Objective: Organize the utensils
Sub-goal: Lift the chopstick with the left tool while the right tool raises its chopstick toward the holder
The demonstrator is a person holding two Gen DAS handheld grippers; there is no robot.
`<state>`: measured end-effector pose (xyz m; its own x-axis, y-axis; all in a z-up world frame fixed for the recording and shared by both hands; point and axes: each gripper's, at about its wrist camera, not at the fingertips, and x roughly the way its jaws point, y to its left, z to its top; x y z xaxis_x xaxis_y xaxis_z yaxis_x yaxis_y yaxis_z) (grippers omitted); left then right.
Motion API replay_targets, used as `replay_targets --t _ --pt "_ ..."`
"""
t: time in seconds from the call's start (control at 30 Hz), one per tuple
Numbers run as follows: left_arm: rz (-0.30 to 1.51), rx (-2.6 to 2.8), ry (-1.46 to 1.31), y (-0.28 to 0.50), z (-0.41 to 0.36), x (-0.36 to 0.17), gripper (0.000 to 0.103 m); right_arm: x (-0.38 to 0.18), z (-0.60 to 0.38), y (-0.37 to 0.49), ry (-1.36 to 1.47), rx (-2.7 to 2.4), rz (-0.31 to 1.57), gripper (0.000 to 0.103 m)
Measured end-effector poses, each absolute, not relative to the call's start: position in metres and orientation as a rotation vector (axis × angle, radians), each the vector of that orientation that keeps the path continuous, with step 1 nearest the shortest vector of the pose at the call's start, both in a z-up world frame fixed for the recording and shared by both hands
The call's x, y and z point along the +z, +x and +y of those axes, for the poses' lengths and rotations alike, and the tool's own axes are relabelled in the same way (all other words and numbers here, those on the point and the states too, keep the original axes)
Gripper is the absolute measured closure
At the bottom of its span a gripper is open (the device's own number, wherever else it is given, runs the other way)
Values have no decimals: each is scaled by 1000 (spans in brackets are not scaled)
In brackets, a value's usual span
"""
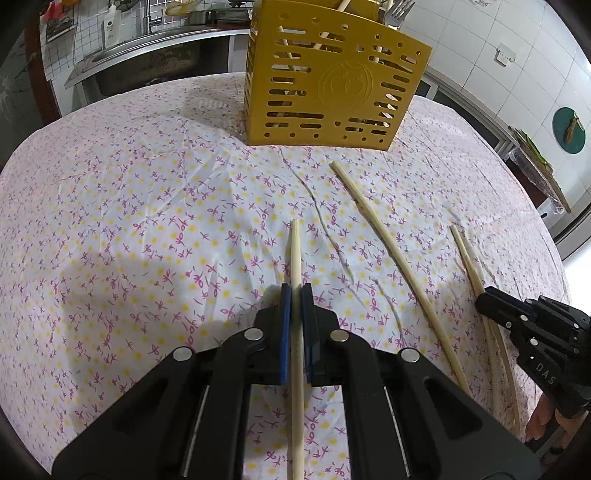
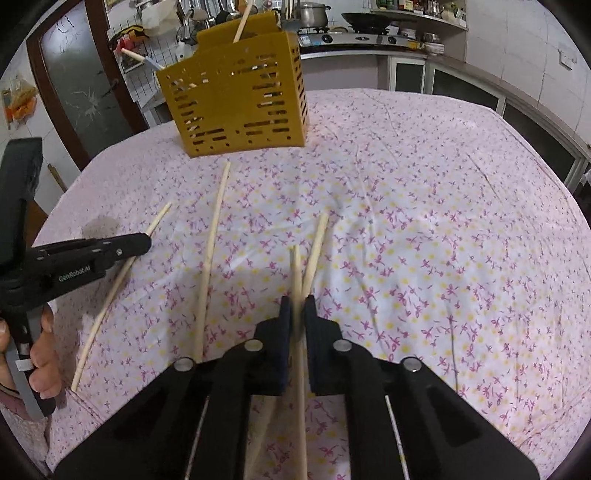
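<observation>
This is a home kitchen. In the right wrist view a gas stove point(image 2: 351, 37) stands at the back with a lidded steel pot point(image 2: 313, 13) and a dark wok point(image 2: 365, 18) on it, and a shelf of bottles and jars point(image 2: 417, 7) runs above. Ladles and other utensils point(image 2: 214, 11) hang on a rack beside a tap. White wall tiles point(image 1: 480, 33) cover the walls, with a socket point(image 1: 505, 54) set in them. In the left wrist view a steel sink point(image 1: 147, 55) with a tap point(image 1: 149, 16) and a soap bottle point(image 1: 109, 27) lies along the far wall. The counter in front wears a flowered cloth point(image 1: 147, 203) and carries a yellow slotted cutlery holder point(image 1: 328, 85) with chopsticks and forks in it.
</observation>
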<state>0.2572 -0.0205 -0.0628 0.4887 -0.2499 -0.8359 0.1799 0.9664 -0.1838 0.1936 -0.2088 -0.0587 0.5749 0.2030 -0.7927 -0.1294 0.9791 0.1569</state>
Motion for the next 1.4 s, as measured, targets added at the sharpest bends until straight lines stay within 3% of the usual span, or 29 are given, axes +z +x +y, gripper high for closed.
replay_targets --t 0.37,0.83,1.4 --pt "982 -280 -102 251 -19 -44 99 -41 -241 192 269 245 859 97" --pt "796 -347 -126 226 -20 22 99 15 -265 183 361 330 573 97" --pt "551 -366 -107 228 -21 99 99 76 -244 208 281 339 363 97"
